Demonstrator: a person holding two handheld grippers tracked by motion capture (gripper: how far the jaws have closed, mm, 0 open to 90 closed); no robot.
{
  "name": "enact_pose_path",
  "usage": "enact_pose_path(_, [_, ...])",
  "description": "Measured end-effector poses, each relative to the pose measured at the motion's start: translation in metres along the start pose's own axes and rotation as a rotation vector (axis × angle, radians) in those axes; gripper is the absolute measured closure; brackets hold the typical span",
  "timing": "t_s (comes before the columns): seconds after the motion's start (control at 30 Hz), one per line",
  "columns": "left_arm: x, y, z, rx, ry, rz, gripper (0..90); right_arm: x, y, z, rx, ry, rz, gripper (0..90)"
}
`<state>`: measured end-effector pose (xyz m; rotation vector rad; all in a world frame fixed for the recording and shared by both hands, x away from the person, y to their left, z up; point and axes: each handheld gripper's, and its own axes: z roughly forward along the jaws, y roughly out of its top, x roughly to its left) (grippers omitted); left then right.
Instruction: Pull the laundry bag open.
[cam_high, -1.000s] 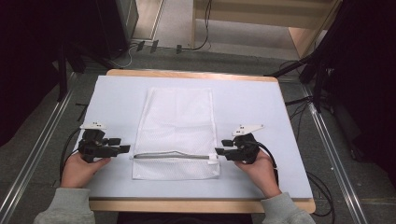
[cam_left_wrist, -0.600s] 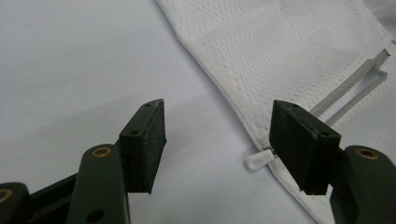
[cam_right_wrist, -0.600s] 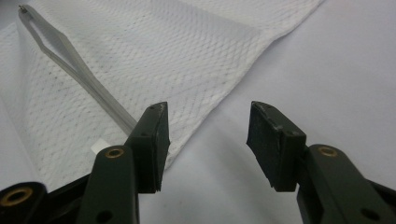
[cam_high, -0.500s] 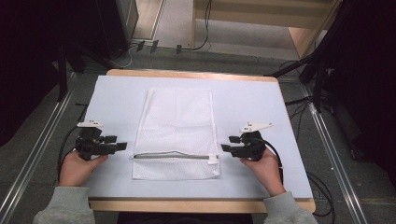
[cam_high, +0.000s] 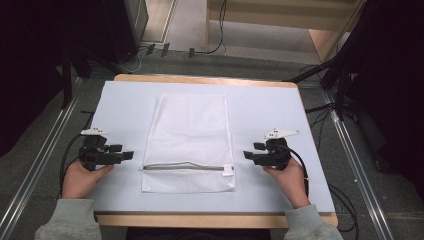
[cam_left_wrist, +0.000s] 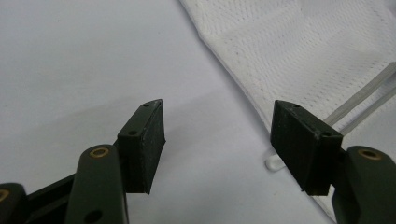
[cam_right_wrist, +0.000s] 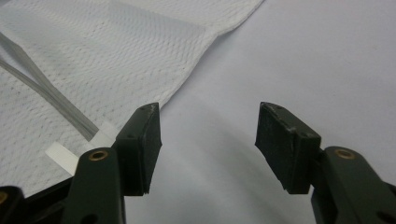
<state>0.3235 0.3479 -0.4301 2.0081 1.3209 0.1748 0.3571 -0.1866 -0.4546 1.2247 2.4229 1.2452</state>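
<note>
Now both grippers rest with fingers spread, one at each side of a flat white mesh bag.

Between the fingers (cam_left_wrist: 144, 140) of the left gripper (cam_high: 124, 155) there is bare table cover, with the bag's edge just beyond its far finger; the right gripper (cam_high: 248, 155) has just been opening, and its fingers (cam_right_wrist: 142, 144) stand wide with nothing between them, the bag's corner just beside one. The mesh bag (cam_high: 192, 135) lies flat in the middle of the table (cam_high: 200, 80), between the two hands and apart from both. Its long axis runs away from the person toward the far edge, and its zipper (cam_high: 185, 167) crosses the near end from side to side. It is a white, fine-holed rectangle with stitched hems, a grey zipper line and a small white tab (cam_right_wrist: 63, 156) at the zipper's right end.
</note>
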Motion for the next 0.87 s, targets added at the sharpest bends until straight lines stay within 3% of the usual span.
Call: enact_pose_path(0.87, [0.0050,-0.0016,0.0049,0.027,0.033,-0.006,29.2,-0.0054,-0.0031,0.0033,0.021,-0.022,0.000,35.1])
